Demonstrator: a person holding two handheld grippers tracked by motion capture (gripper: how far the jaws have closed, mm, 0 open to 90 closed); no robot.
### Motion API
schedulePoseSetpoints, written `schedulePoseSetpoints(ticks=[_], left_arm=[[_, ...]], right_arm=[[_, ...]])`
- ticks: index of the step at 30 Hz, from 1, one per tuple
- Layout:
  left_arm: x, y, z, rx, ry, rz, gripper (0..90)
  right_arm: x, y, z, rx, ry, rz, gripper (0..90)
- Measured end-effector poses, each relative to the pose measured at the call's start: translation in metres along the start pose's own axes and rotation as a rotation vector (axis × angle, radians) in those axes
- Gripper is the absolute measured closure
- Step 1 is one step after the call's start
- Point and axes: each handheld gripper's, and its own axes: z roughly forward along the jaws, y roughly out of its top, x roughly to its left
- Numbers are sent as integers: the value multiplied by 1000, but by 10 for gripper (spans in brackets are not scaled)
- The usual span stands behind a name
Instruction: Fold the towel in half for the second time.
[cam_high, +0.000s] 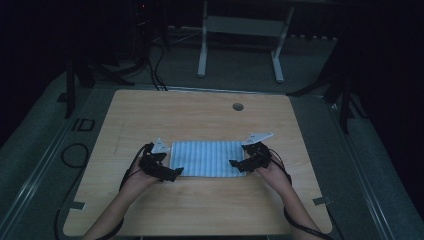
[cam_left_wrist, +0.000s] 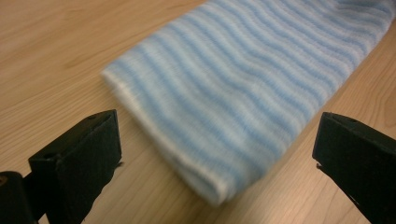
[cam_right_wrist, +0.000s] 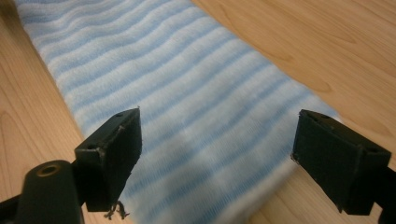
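A folded cloth (cam_high: 207, 158) with blue and white stripes lies flat in the middle of the wooden table (cam_high: 200, 115). My left gripper (cam_high: 176, 172) is at the cloth's near left corner. In the left gripper view the cloth (cam_left_wrist: 243, 84) has its folded corner just ahead of the left gripper (cam_left_wrist: 218, 135), whose jaws stand wide apart without touching it. My right gripper (cam_high: 236, 165) is at the cloth's right end. In the right gripper view the cloth (cam_right_wrist: 187, 84) runs under and between the jaws of the right gripper (cam_right_wrist: 217, 135), which is open with the pads off the fabric.
A round cable hole (cam_high: 238, 106) sits near the table's far edge. Beyond the table stands a white desk frame (cam_high: 202, 50) on the grey floor. A black cable loop (cam_high: 75, 155) lies on the floor to the left. Bare wood surrounds the cloth.
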Motion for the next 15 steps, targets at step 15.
schedulePoseSetpoints(ticks=[15], left_arm=[[22, -56, -36, -80, 52, -72, 14]], right_arm=[[-26, -73, -50, -75, -66, 158, 147]])
